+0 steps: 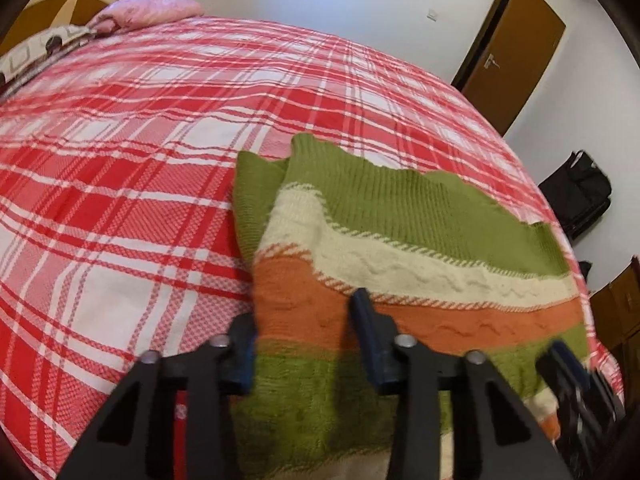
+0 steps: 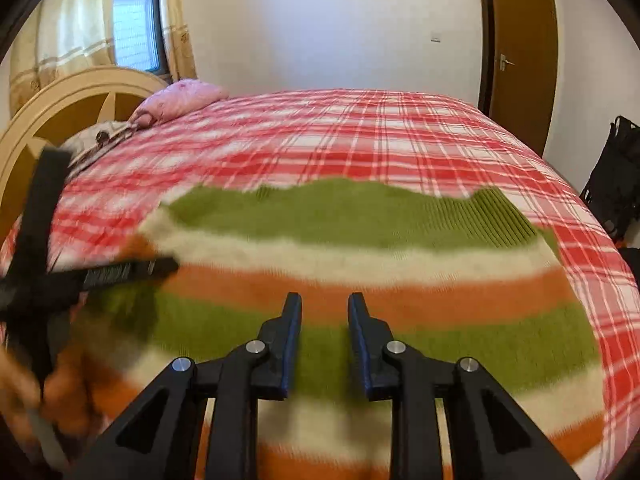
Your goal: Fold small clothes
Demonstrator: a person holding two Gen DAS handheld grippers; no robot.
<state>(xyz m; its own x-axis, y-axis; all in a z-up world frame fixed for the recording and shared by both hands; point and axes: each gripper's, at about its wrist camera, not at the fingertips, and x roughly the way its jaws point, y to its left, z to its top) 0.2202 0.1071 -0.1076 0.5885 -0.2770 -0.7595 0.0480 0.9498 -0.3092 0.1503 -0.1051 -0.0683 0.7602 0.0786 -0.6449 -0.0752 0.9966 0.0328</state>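
Observation:
A small knitted sweater (image 1: 400, 232) with green, cream and orange stripes lies flat on the red plaid bedspread (image 1: 120, 168). It fills the middle of the right wrist view (image 2: 340, 248). My left gripper (image 1: 304, 320) is open over the sweater's left edge, one finger off the cloth and one over it. My right gripper (image 2: 324, 320) is open and empty just above the sweater's green stripe. The left gripper also shows, blurred, at the left of the right wrist view (image 2: 120, 272). The right gripper shows at the lower right of the left wrist view (image 1: 576, 384).
A pink pillow (image 2: 180, 98) and a patterned one (image 1: 36, 48) lie at the wooden headboard (image 2: 68, 104). A brown door (image 2: 520, 52) stands beyond the bed. A black bag (image 1: 576, 196) sits on the floor to the right.

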